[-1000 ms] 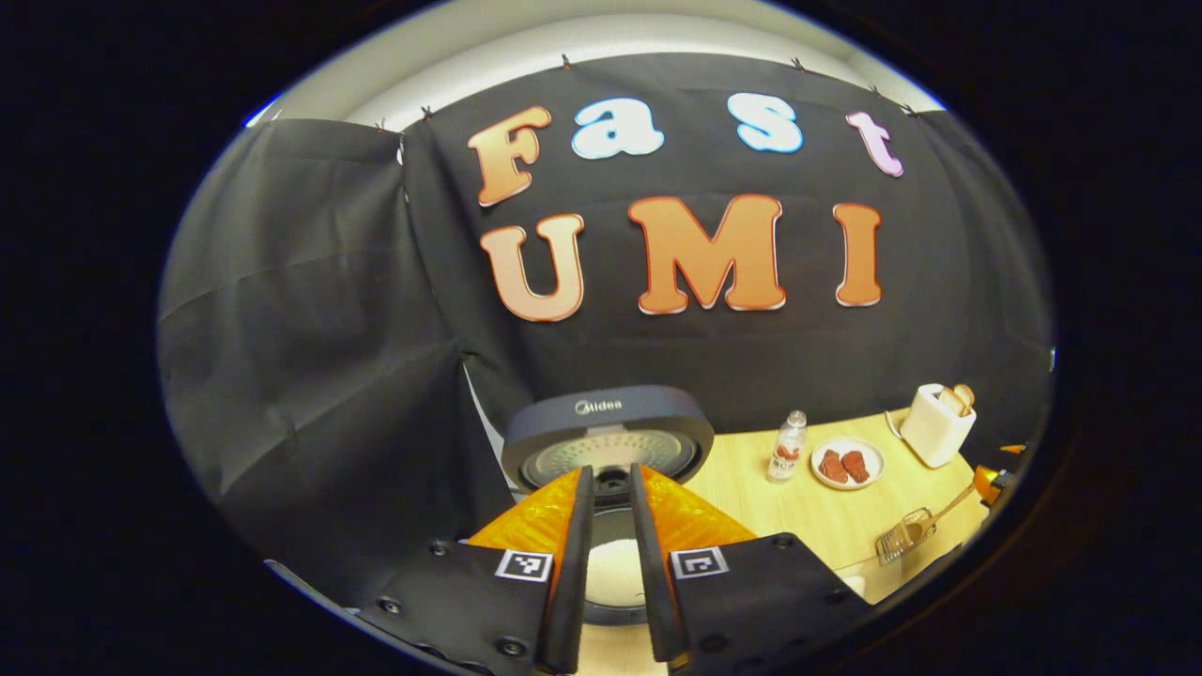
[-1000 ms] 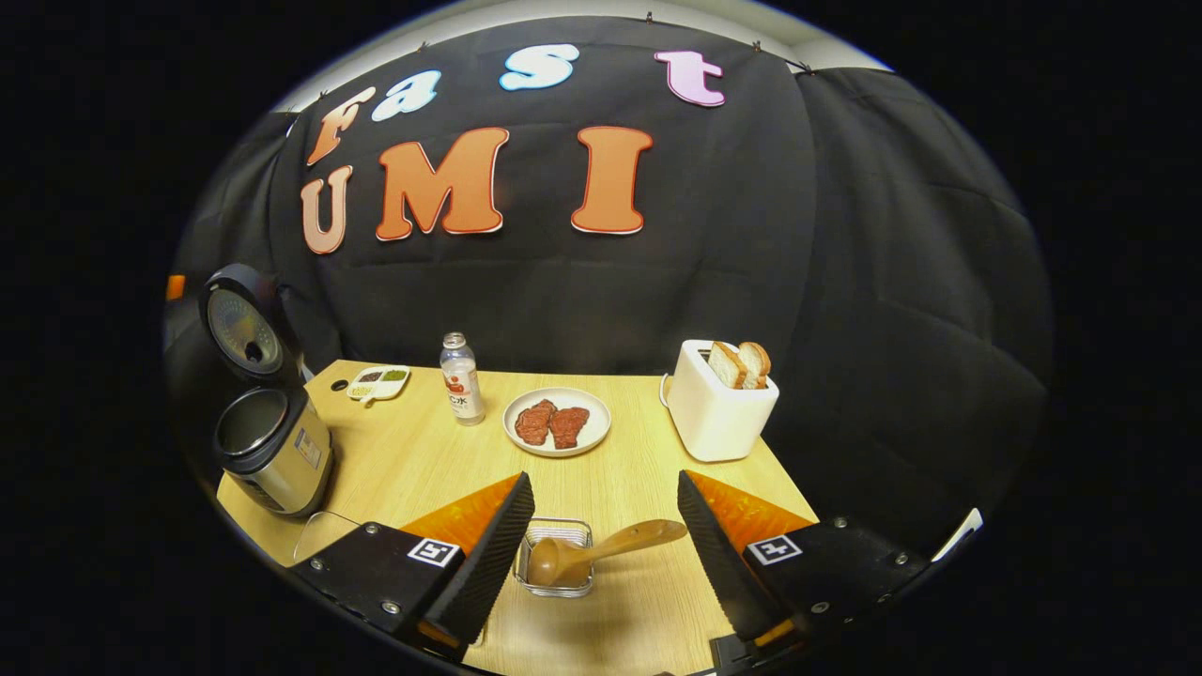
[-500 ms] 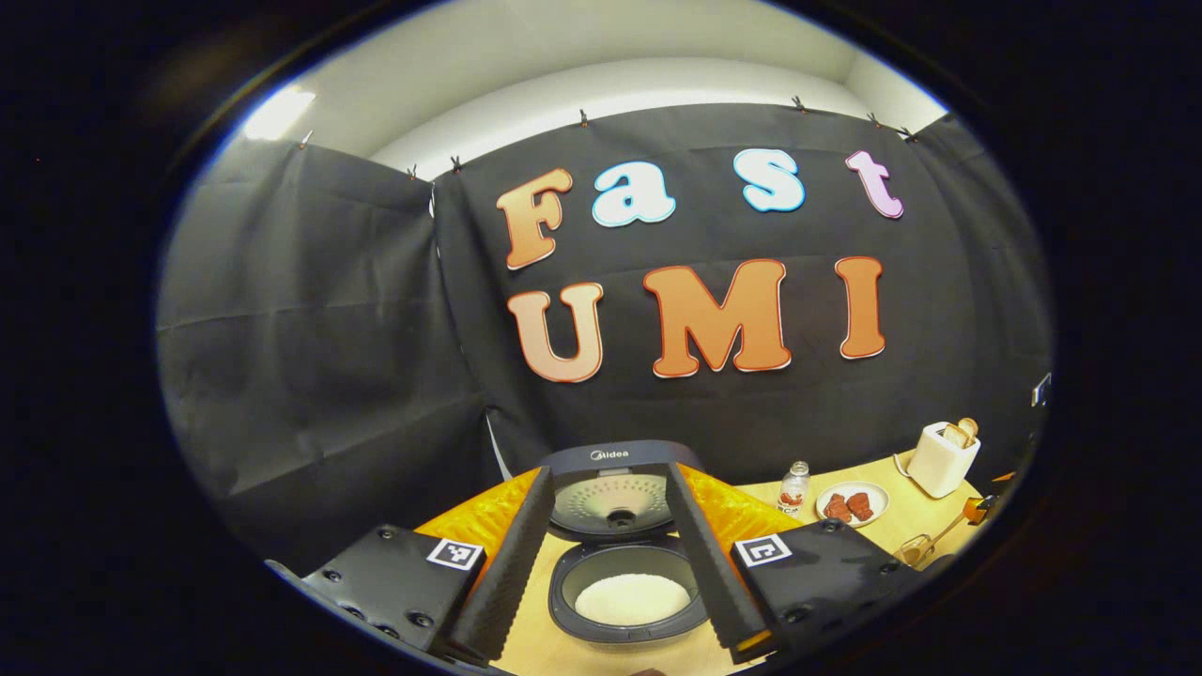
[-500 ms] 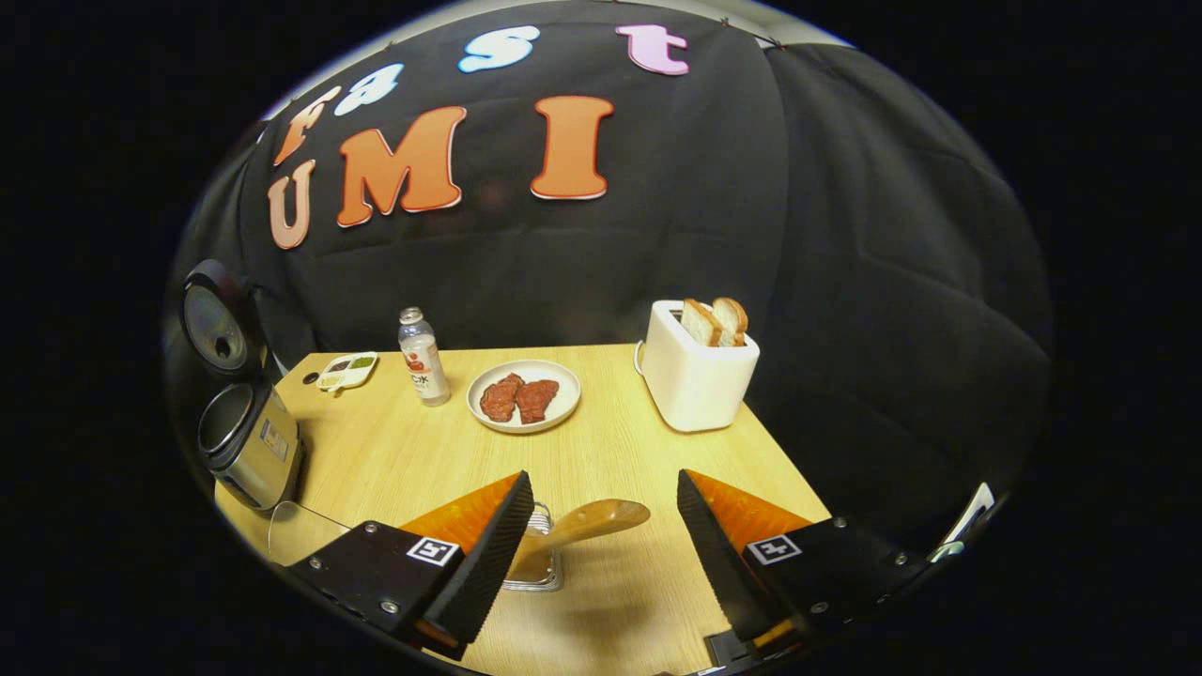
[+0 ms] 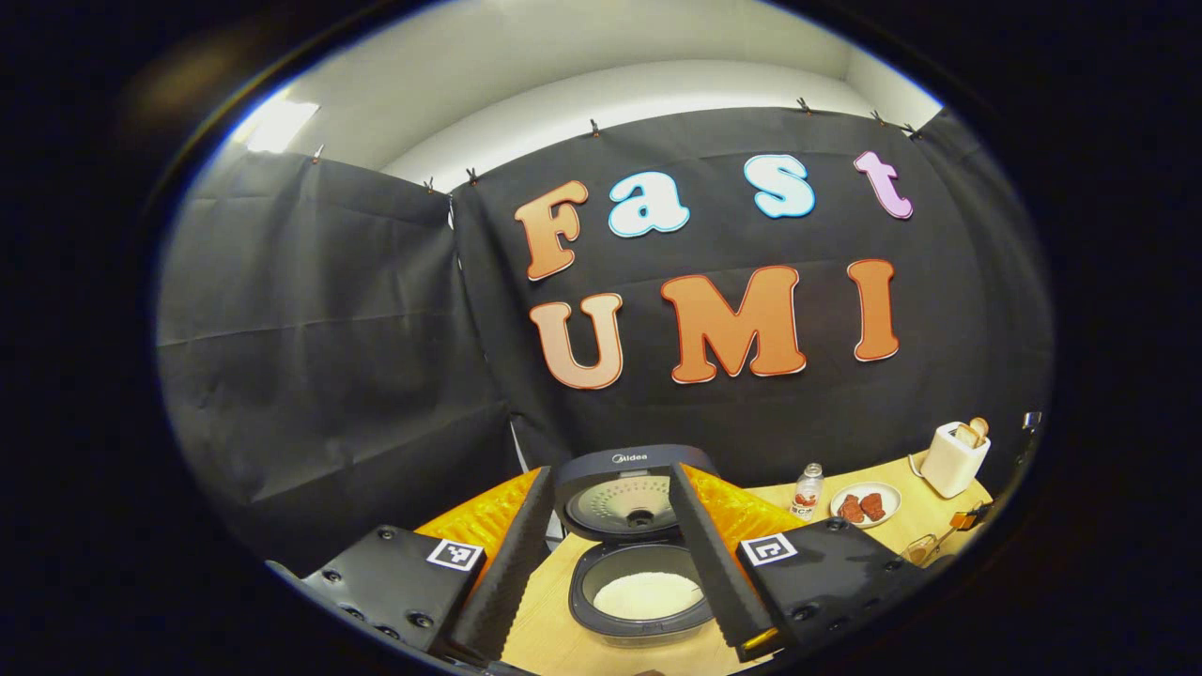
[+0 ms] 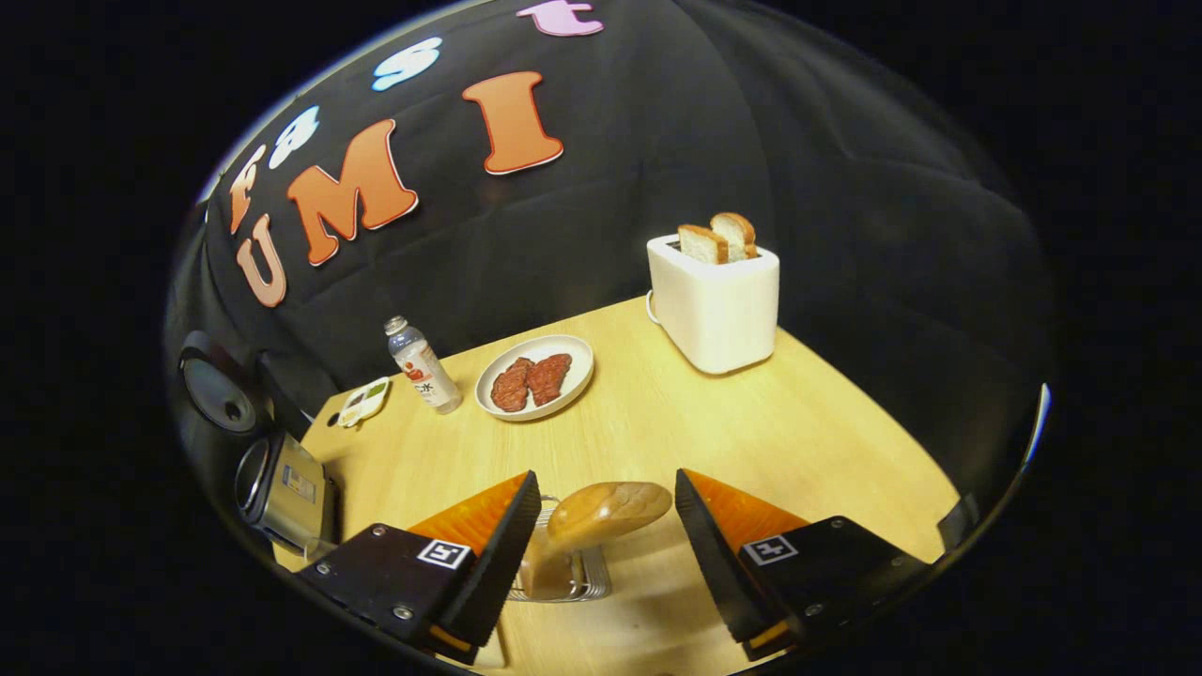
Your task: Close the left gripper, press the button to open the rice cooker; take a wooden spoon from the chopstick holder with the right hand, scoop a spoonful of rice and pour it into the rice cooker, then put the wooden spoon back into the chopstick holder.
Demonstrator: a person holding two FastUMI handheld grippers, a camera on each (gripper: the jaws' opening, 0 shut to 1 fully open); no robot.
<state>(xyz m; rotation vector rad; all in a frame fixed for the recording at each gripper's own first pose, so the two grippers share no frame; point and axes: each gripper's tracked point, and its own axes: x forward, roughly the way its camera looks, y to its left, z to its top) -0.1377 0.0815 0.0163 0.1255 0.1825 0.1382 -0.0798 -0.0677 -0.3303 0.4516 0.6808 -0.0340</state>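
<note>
Left tool [image 5: 608, 573] held above and back from the rice cooker [image 5: 643, 591], fingers spread apart with nothing between them. Cooker lid [image 5: 631, 490] standing upright and open, white rice visible in the pot.

Right tool [image 6: 601, 554] also spread wide, hovering over the wire chopstick holder [image 6: 563, 580] near the front edge of the desk [image 6: 751, 422]. Wooden spoon [image 6: 606, 512] standing in the holder, its rounded end pointing up and toward the camera, between the two fingers but touched by neither.

Farther back on the desk: white toaster [image 6: 716, 300] with two bread slices, plate of meat [image 6: 535, 377], small bottle [image 6: 421, 364], small sauce dish [image 6: 364, 400].

Spoon probably light, rigid and smooth; likely to pivot or slip if pinched on the curved bowl. Better held on the straighter handle, squarely across its width, then lifted straight up so the light wire holder stays put.

Compared with half a second ago: right tool dropped and tilted closer to the holder, spoon end now larger and centred between the fingers, toaster shifted higher in the right gripper view. Left tool drawn slightly farther from the cooker, spread unchanged.
</note>
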